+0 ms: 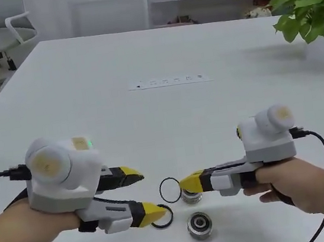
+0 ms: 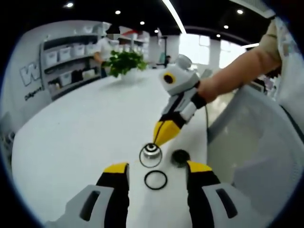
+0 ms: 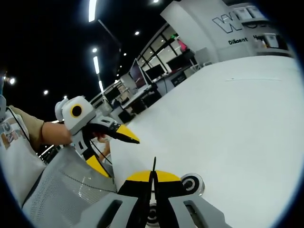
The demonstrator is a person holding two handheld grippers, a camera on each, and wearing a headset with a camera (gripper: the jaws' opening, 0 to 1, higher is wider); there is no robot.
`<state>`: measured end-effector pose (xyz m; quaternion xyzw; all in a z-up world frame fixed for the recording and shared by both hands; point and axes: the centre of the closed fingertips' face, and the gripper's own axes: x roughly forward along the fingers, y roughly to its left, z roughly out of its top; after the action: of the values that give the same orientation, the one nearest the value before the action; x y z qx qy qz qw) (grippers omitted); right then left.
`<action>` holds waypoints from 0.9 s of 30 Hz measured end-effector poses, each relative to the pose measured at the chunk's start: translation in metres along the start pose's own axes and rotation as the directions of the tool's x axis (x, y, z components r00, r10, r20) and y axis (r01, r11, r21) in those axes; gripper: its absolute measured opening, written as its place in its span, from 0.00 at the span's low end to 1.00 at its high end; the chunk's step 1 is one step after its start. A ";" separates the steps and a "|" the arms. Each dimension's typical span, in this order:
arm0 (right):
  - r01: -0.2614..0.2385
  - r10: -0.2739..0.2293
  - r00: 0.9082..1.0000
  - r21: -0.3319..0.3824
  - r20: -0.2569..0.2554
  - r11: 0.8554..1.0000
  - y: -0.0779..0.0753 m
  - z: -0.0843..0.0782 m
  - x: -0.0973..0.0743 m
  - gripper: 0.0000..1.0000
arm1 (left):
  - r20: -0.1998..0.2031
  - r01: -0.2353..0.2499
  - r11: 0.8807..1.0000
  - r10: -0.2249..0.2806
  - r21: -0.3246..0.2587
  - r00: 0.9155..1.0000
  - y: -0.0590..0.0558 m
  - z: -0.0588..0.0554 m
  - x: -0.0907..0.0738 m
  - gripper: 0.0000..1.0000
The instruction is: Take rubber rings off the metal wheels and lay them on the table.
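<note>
**JAWS: L WIDE, R PINCHED ON RING. DESK LOT: 2 WHEELS, 2 RINGS**

1. left gripper (image 1: 142,193). Jaws spread wide, gripping nothing. Yellow tips, grey-white body, lower left of head view. Tips point toward the wheels.

2. right gripper (image 1: 191,183). Jaws pressed together on item 3. Yellow tips, grey-white body, lower right of head view. Tips point at the left gripper, w/ a small gap btwn the two.

3. held rubber ring (image 1: 170,190). Thin black hoop, pinched at one edge by the right gripper's tips. The rest stands free, out toward the left gripper. In right gripper view it is edge-on, a dark line rising btwn the yellow tips.

4. metal wheel A (image 1: 191,196). Silver, stands on desk just under the right gripper's tips, partly hidden by them. In left gripper view it shows through the hoop of item 3. Whether ring & wheel touch: can't tell.

5. metal wheel B (image 1: 199,224). Silver w/ dark centre, on desk just beside wheel A on the person's side. Clear of both sets of tips. Whether it carries a ring: can't tell.

6. loose rubber ring (image 1: 161,216). Black, flat on desk. In head view part-covered by the left gripper's lower jaw. In left gripper view it lies btwn the two tips, touching neither.

7. desk (image 1: 168,120). White, broad. Carries items 4–6.

8. Misc.: label strip (image 1: 169,82) mid-desk, well apart from the work. Plant (image 1: 307,0) at far right corner. Chair (image 1: 1,34) beyond far left edge.
</note>
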<state>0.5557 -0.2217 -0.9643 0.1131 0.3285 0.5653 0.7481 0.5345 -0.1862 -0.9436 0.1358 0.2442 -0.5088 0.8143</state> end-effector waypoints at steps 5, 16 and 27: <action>-0.019 0.019 1.000 -0.002 -0.024 1.000 0.004 -0.004 0.007 0.00 | 0.003 -0.003 1.000 0.003 -0.003 1.000 -0.001 -0.004 -0.009 0.51; -0.067 0.067 0.994 0.005 -0.083 0.998 0.015 -0.014 0.021 0.00 | 0.006 -0.013 1.000 0.014 -0.019 1.000 -0.002 -0.012 -0.022 0.53; -0.071 0.072 0.989 0.016 -0.127 0.997 0.012 -0.025 0.028 0.00 | -0.003 -0.023 0.999 0.023 -0.037 1.000 -0.001 -0.019 -0.027 0.53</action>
<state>0.5350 -0.1972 -0.9871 0.0928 0.3745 0.5960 0.7042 0.5185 -0.1569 -0.9450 0.1241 0.2530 -0.4947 0.8221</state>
